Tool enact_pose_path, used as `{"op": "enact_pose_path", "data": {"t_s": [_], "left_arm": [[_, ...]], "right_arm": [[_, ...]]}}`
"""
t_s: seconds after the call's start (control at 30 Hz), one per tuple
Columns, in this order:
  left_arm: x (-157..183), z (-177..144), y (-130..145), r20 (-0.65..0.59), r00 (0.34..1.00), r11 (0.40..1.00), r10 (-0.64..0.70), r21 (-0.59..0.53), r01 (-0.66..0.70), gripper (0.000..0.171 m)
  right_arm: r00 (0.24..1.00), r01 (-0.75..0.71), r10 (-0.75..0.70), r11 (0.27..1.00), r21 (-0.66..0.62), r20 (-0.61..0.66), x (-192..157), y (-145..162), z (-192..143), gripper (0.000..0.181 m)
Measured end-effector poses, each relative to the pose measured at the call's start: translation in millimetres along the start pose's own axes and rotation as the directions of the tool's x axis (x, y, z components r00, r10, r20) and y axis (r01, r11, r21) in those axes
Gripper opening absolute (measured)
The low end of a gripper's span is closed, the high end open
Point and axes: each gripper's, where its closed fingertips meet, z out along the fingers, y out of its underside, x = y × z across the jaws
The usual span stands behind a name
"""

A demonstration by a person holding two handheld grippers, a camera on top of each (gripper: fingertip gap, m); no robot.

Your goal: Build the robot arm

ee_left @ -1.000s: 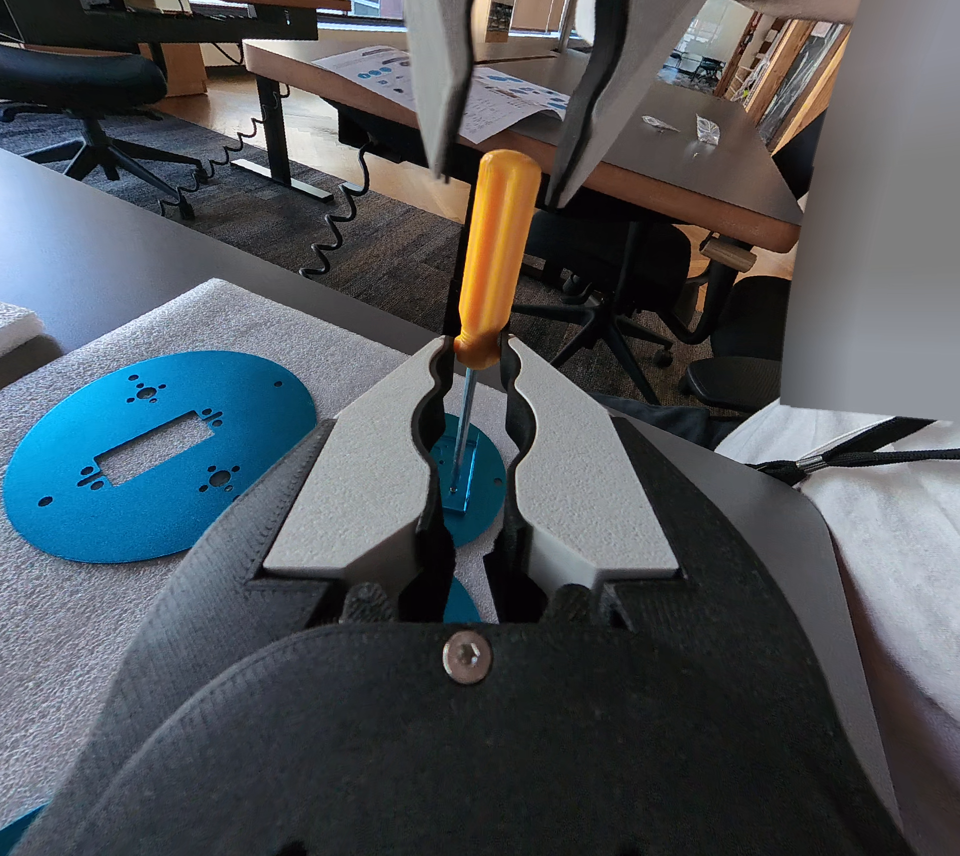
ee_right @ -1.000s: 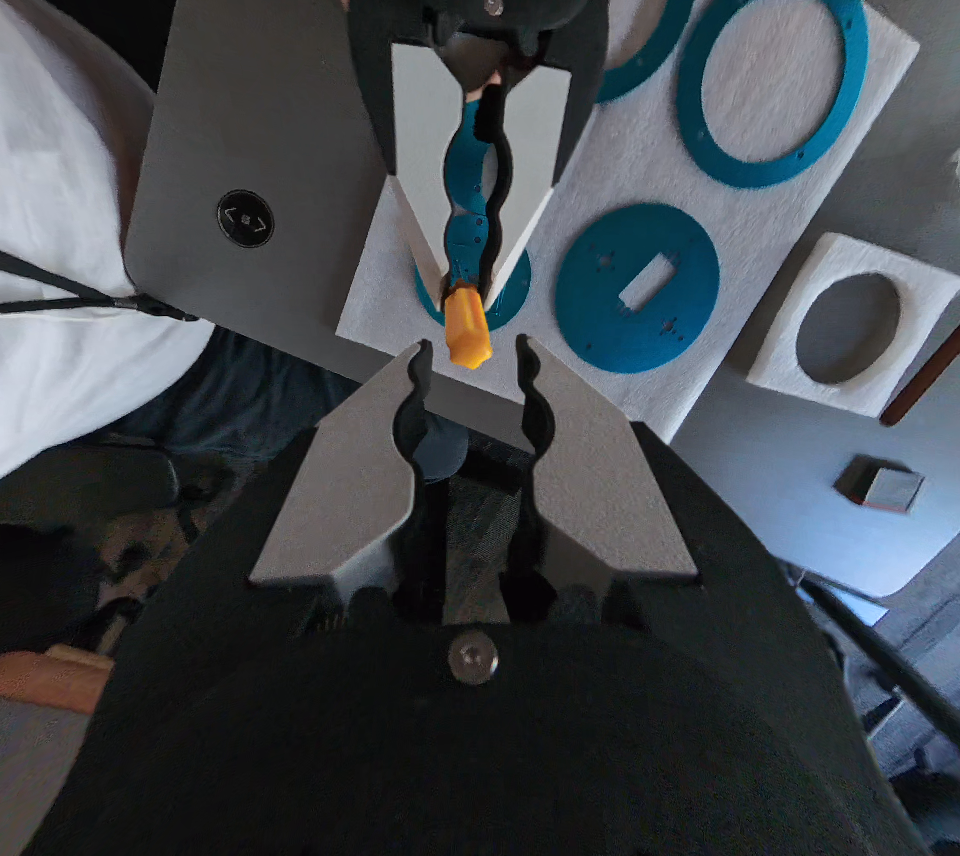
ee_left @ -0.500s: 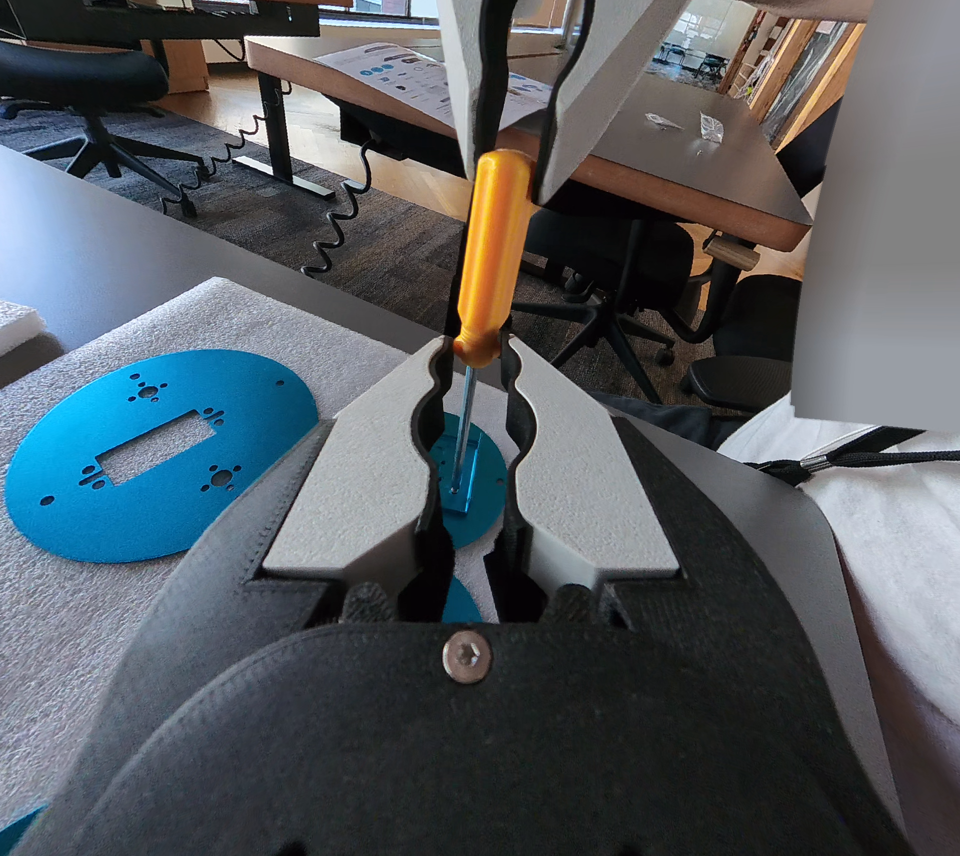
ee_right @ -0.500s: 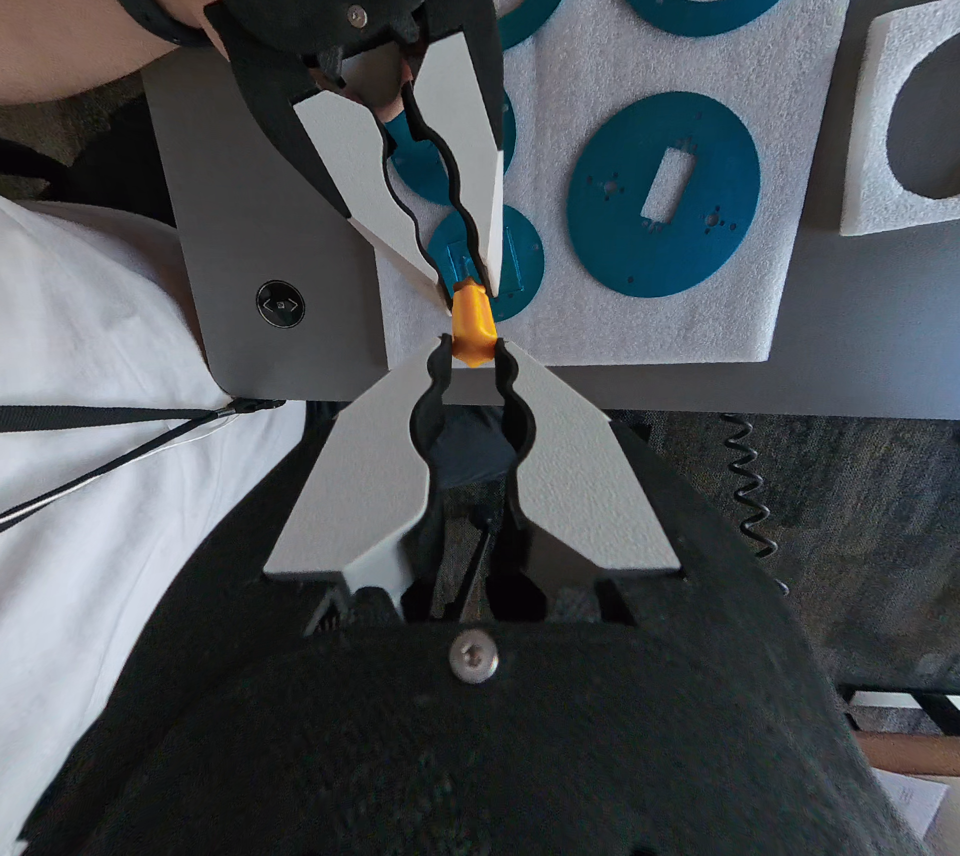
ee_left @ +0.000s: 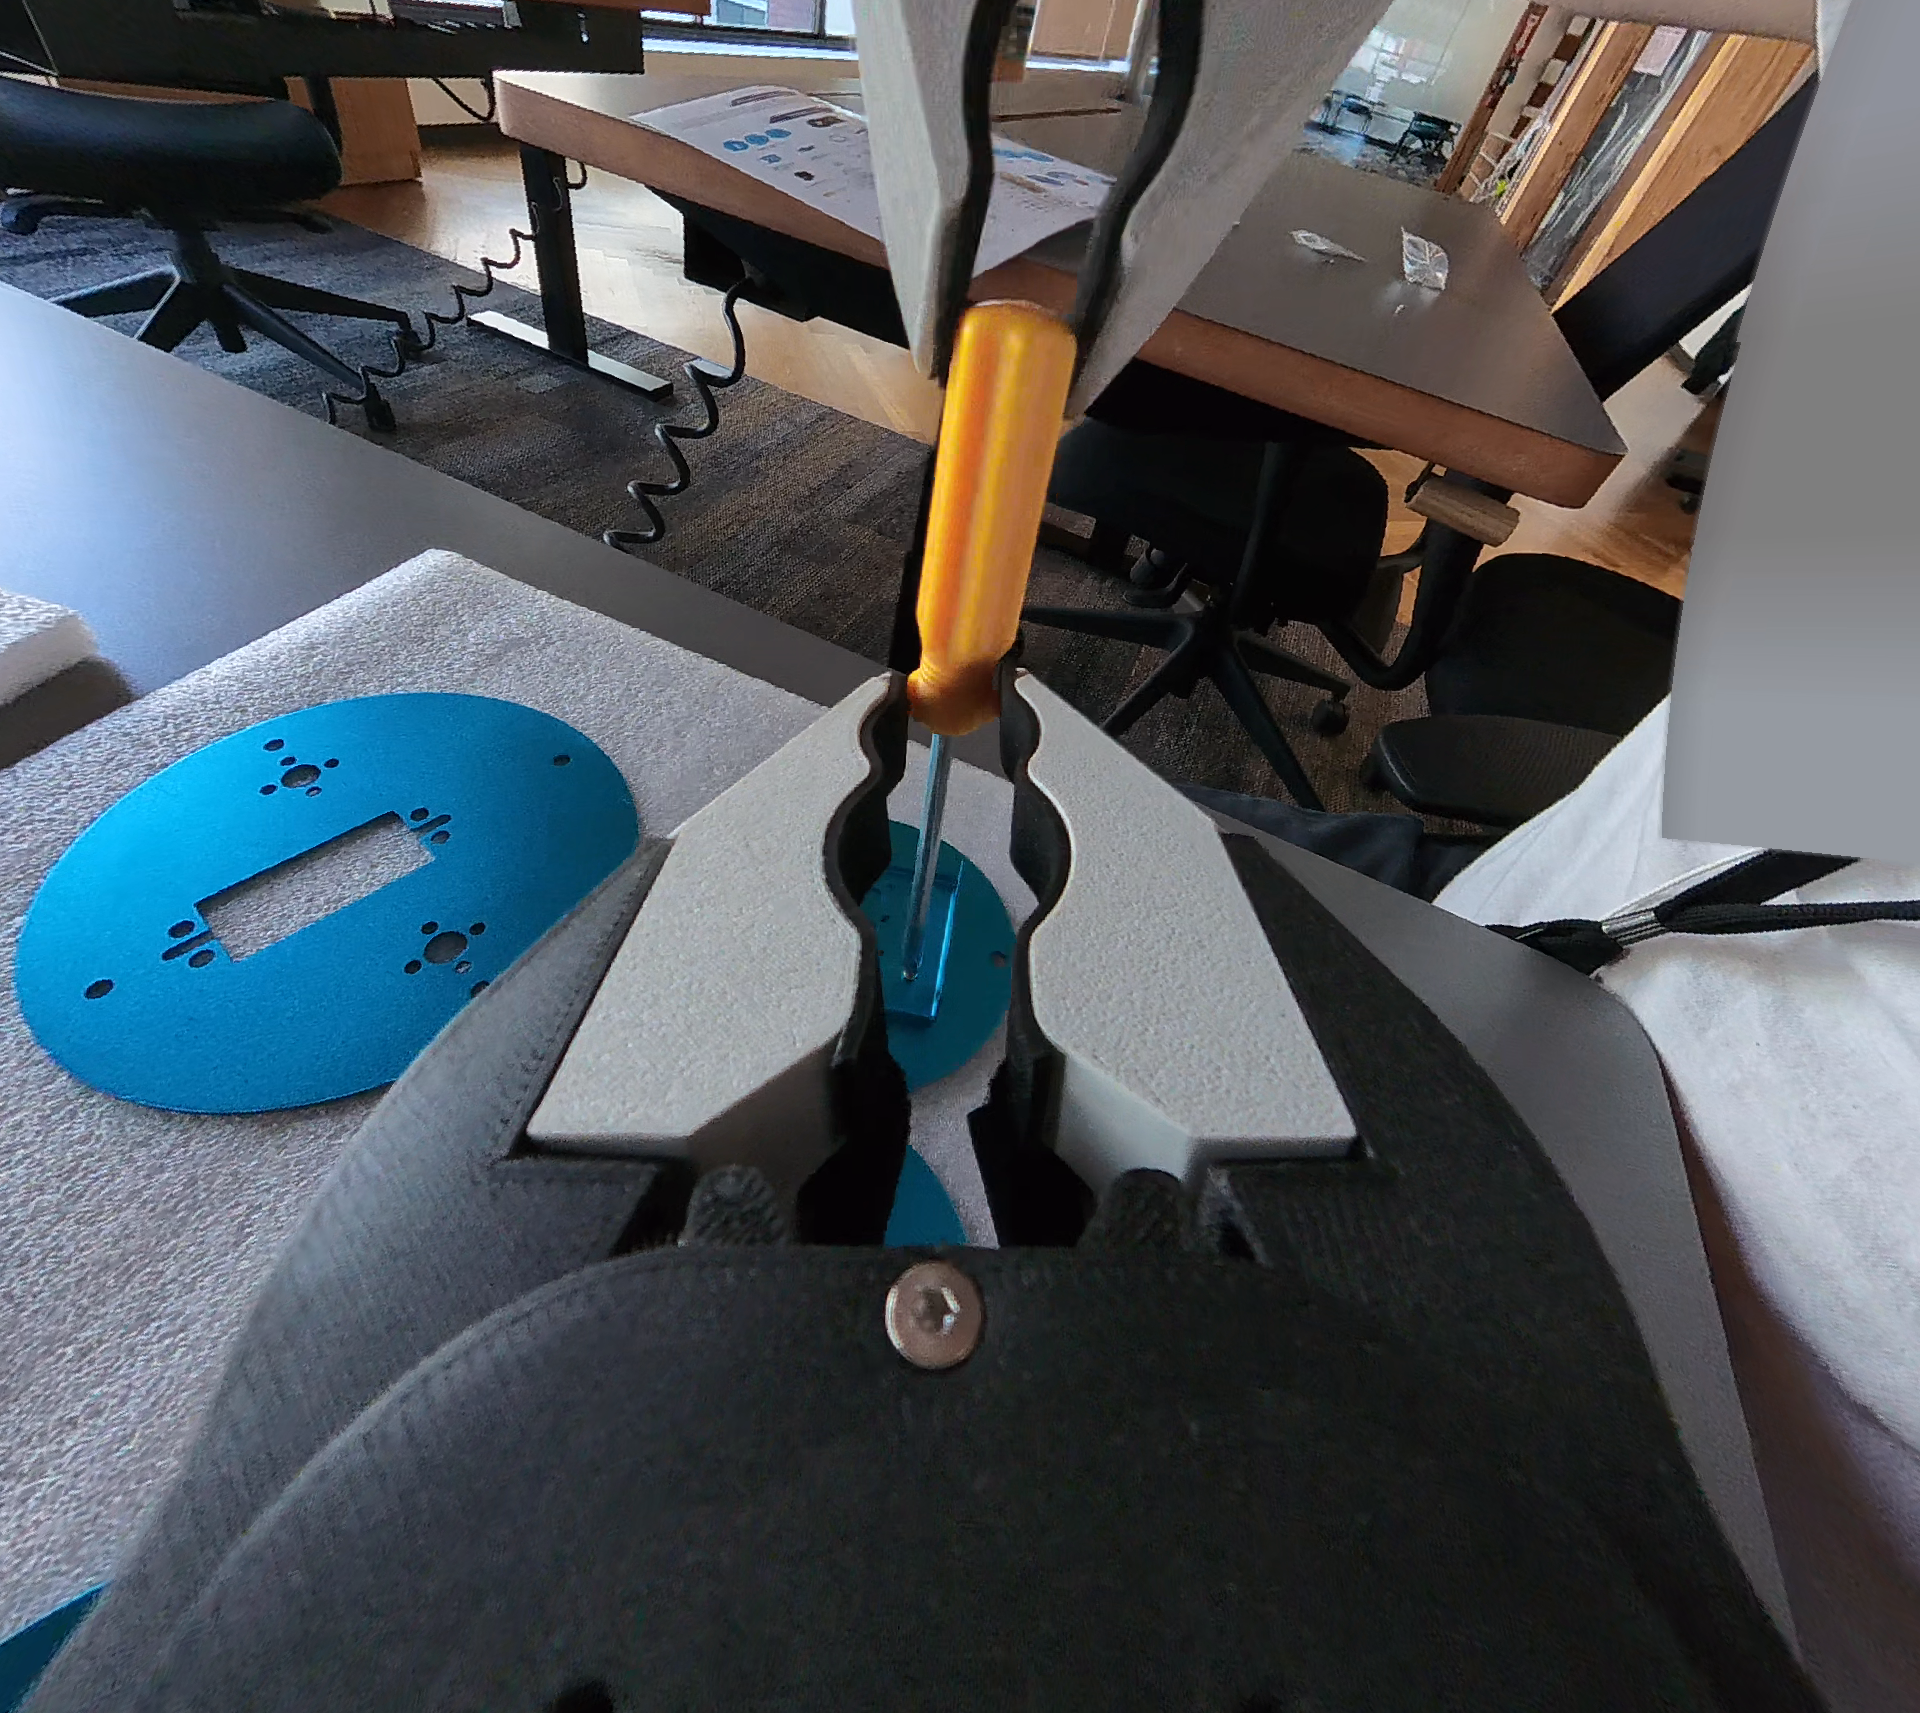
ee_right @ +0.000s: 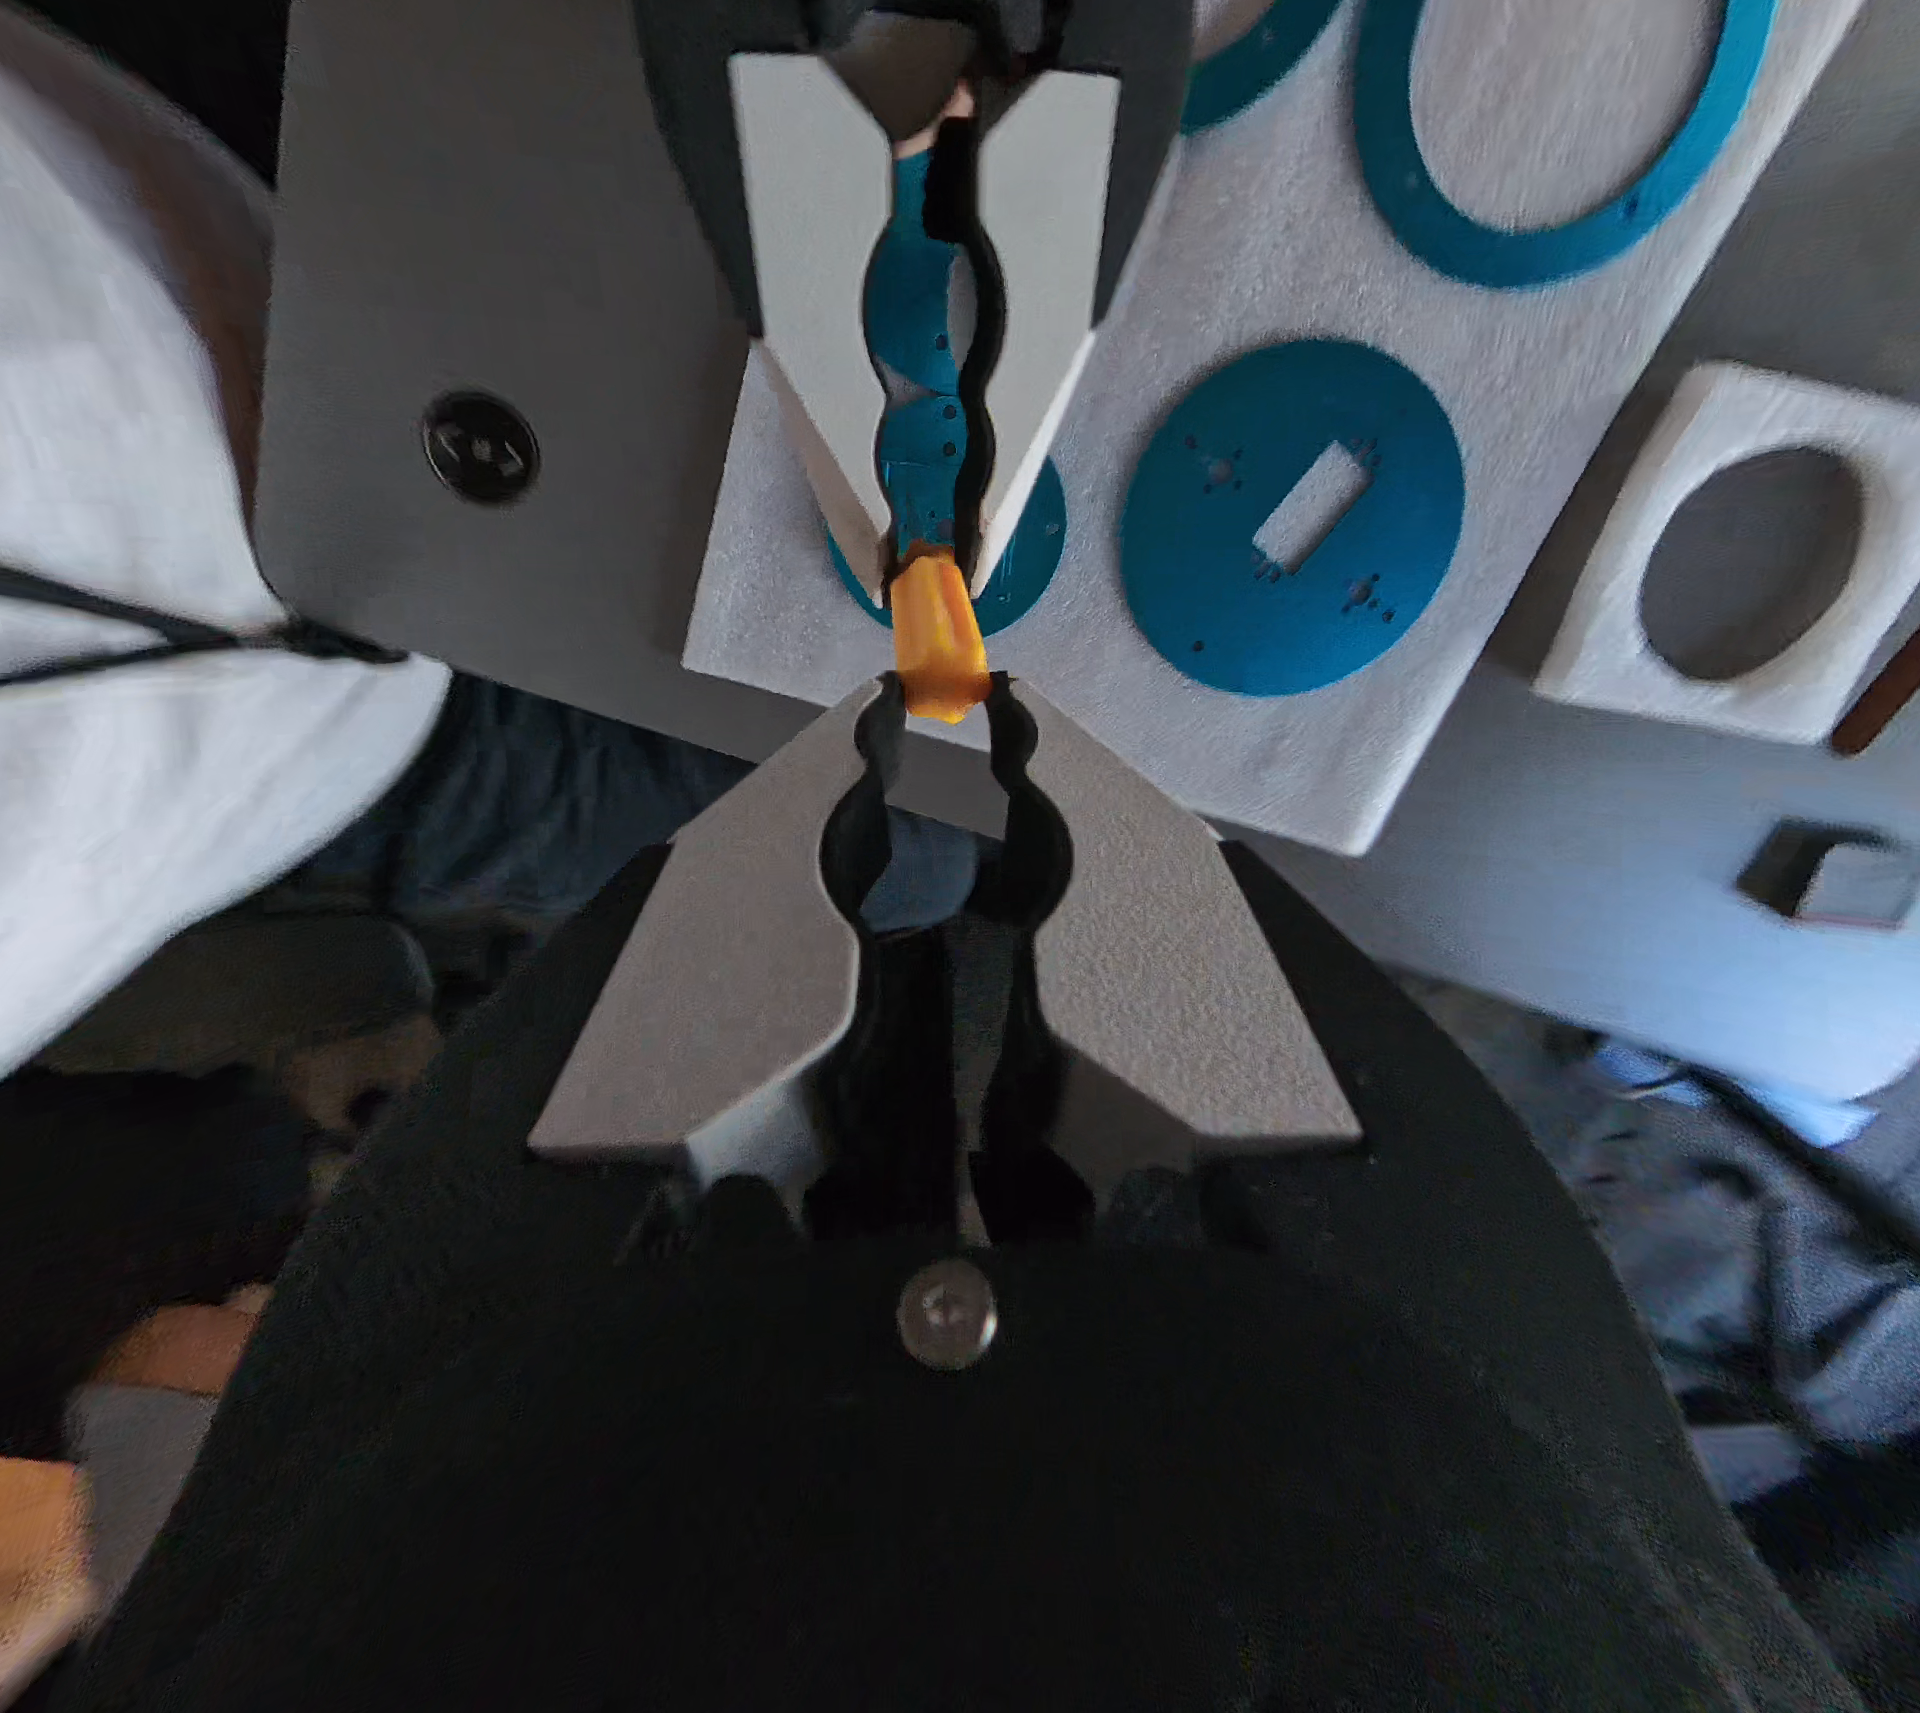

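Note:
An orange-handled screwdriver (ee_left: 987, 510) stands upright with its tip on a small blue disc (ee_left: 935, 946) that carries a raised bracket. The disc lies on a white foam sheet (ee_left: 156, 1248). My left gripper (ee_left: 951, 692) is shut on the bottom end of the handle. My right gripper (ee_right: 940, 697) comes down from above and is shut on the top end of the handle (ee_right: 938, 635); it also shows in the left wrist view (ee_left: 1003, 344). The left gripper (ee_right: 928, 562) shows from above in the right wrist view, over the small disc (ee_right: 1023, 562).
A larger blue disc with a rectangular slot (ee_left: 312, 905) lies left of the small one. Two blue rings (ee_right: 1569, 53), a white foam block with a round hole (ee_right: 1745, 551) and a small grey block (ee_right: 1839, 884) lie farther along. The table edge and a person's white shirt (ee_left: 1766, 1092) are close by. There is about 5 cm between the tips of the two grippers.
The right gripper came down and shut on the top of the handle, then twisted about the handle's axis. The left gripper and screwdriver have stayed in place.

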Motion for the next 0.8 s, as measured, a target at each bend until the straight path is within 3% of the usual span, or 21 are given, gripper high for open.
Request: {"op": "enact_pose_path", "data": {"t_s": [0.1, 0.17, 0.23, 0.33, 0.43, 0.47, 0.53, 0.6, 0.67, 0.73, 0.8], "left_arm": [[-2, 1, 0, 0.011, 1.0, 1.0, 0.009, -0.006, -0.009, 0.016], [1, 1, 1, 0.0, 1.0, 1.0, 0.011, -0.009, -0.011, 0.016], [1, 0, 1, 0.001, 1.0, 1.0, 0.012, -0.005, -0.012, 0.016], [1, 0, 1, -0.001, 1.0, 1.0, 0.009, -0.005, -0.009, 0.016], [2, 1, 1, -0.003, 1.0, 1.0, 0.014, -0.007, -0.014, 0.016], [2, 1, 1, -0.003, 1.0, 1.0, 0.014, -0.006, -0.014, 0.016], [2, 1, 1, -0.006, 1.0, 1.0, 0.01, -0.008, -0.01, 0.016], [1, 1, 1, 0.0, 1.0, 1.0, 0.015, -0.008, -0.015, 0.016], [0, 1, 1, 0.002, 1.0, 1.0, 0.01, -0.008, -0.01, 0.016], [0, 1, 1, 0.001, 1.0, 1.0, 0.008, -0.008, -0.008, 0.016], [0, 1, 1, 0.003, 1.0, 1.0, 0.011, -0.009, -0.011, 0.015]], "right_arm": [[0.931, -0.36, 0.361, 0.932, -0.024, 0.052, 0, 6, 1, 0.015], [0.902, -0.425, 0.426, 0.905, -0.031, 0.072, -4, 7, 1, 0.015], [0.936, -0.35, 0.351, 0.936, -0.015, 0.042, -4, 6, 0, 0.017], [0.988, -0.153, 0.153, 0.988, -0.019, -0.025, 3, 7, 0, 0.039], [0.996, 0.078, -0.077, 0.996, 0.034, -0.038, -1, -3, -2, 0.035], [0.99, 0.137, -0.135, 0.99, 0.042, -0.038, -5, -4, -2, 0.025], [0.984, 0.169, -0.168, 0.985, 0.028, -0.053, -5, -3, -1, 0.018], [0.994, 0.106, -0.106, 0.994, 0.017, -0.042, -4, -3, -1, 0.017], [0.997, -0.078, 0.079, 0.997, 0.026, -0.022, 0, -4, 0, 0.016], [0.959, -0.284, 0.284, 0.959, 0.002, -0.006, 2, 1, 0, 0.016], [0.929, -0.369, 0.369, 0.929, 0.0, -0.001, 3, 3, 0, 0.015]]}}
